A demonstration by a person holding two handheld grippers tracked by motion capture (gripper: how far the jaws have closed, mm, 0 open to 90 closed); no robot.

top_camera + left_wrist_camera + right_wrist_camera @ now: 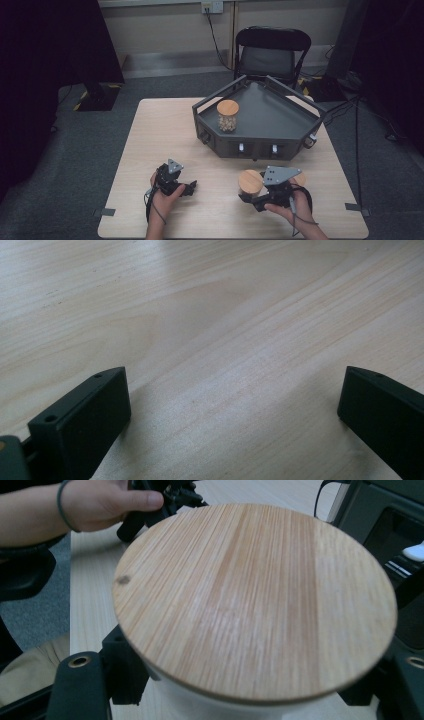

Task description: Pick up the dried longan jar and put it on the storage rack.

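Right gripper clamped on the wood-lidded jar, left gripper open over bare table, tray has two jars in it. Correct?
Not quite: the tray holds one jar, as the high view shows. The right gripper is clamped on the wood-lidded jar; the left gripper is open over bare table.

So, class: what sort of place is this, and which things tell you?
Probably a lab or test room: grey carpet, a folding chair, dark curtains, and a wooden table holding a grey tray.

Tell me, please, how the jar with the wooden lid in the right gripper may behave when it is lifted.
The jar looks rigid, probably glass, so likely fragile and somewhat slippery between the right gripper's jaws. The jaws hold it below the wide lid, so it may tip if tilted. Its round body could roll if dropped.
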